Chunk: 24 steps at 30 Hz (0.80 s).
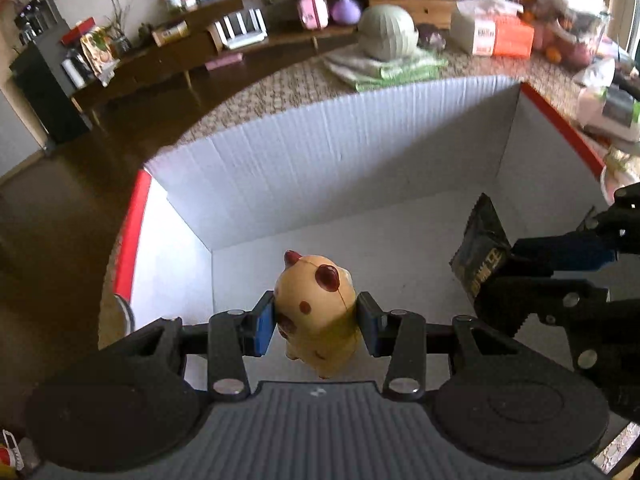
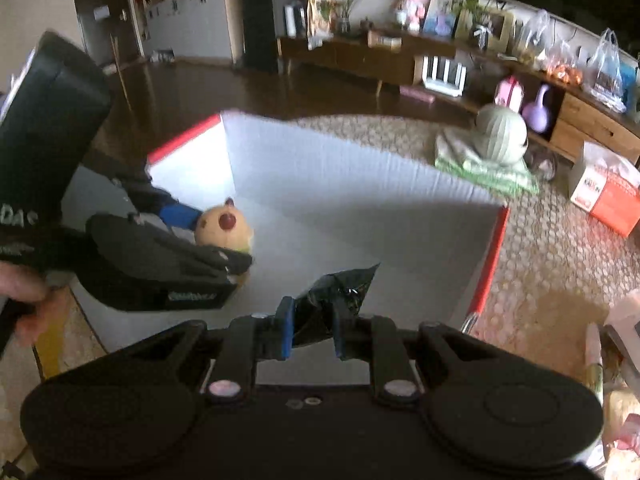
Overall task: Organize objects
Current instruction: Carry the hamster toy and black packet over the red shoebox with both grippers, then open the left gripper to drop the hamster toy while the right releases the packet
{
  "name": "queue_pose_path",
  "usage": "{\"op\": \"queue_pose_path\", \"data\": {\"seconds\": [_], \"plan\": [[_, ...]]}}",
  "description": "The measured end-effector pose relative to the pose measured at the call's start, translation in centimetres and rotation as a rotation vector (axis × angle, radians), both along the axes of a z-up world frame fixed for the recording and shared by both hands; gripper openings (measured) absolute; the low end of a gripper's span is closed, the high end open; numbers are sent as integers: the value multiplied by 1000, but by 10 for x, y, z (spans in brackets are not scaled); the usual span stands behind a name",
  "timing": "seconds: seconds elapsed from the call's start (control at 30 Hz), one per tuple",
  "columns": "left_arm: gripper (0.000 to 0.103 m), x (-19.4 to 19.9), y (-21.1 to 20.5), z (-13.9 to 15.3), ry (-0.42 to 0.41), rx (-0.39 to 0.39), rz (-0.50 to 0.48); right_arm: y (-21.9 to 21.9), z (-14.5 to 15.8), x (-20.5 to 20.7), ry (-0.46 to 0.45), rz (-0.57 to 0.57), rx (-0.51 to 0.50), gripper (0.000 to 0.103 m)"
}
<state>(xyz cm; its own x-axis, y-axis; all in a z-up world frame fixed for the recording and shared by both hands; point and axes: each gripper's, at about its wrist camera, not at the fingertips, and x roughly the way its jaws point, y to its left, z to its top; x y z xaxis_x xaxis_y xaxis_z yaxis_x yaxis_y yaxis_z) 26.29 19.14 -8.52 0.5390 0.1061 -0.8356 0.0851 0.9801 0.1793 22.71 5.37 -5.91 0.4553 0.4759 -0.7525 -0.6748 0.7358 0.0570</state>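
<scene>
Both grippers are over the open white corrugated box (image 1: pixel 320 152) with red-edged flaps, which sits on a patterned rug (image 2: pixel 560 248). Left side: the left gripper (image 1: pixel 316 322) is clamped on a yellow toy animal with dark red spots (image 1: pixel 316 308), blue pads pressing its flanks at mid-body, head pointing forward and down into the box; whether it touches the box floor cannot be told. Judgement: toy looks like soft vinyl or rubber, light, rounded and somewhat slick, so a hold across the widest part of the body is the safe one; a pinch near the head or feet would likely squirt it out. Right side: the right gripper (image 2: pixel 310 330) is closed on a black foil snack packet (image 2: pixel 336 300), taken at its lower crimped edge, the packet also above the box interior. Judgement: packet is very light, crinkly, easily crushed; the sealed edge is the sensible hold. Box interior otherwise looks bare where visible.
</scene>
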Motion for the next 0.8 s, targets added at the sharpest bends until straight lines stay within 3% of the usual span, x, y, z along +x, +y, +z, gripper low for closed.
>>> {"op": "queue_pose_path", "data": {"seconds": [0.27,0.47,0.8], "plan": [[46,3,-3,-2,61,14,-8,7,-9,-7,37,29,-70,21],[71,-3,-5,2,40,55,-6,11,-5,-10,41,50,-80,35],[72,-22,-3,19,-32,48,13,-12,22,-19,9,29,-10,48]]}}
